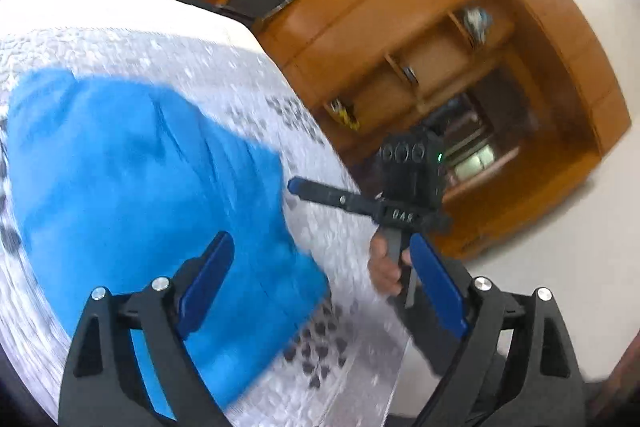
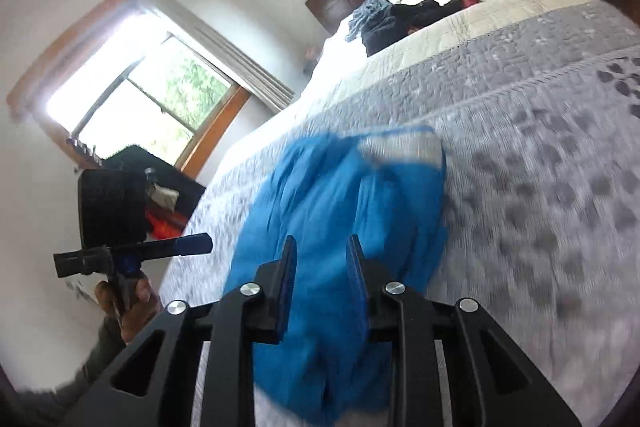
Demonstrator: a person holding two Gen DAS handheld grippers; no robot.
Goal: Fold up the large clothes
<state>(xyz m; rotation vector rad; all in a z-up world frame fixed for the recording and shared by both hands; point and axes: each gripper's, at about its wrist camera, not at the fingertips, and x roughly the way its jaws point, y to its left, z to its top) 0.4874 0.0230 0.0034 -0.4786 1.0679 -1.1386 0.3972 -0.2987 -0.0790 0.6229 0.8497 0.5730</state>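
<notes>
Left wrist view: blue garment (image 1: 132, 187) lying bunched near bed (image 1: 248, 67) edge; left gripper (image 1: 320, 283) wide open, empty; right gripper (image 2: 322, 283) narrowly parted, empty. Between folds, probably; next, grasping a garment edge

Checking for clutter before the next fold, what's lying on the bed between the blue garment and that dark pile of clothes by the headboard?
Only bare quilt separates the blue garment from the dark clothes pile, seen in the right wrist view.
</notes>
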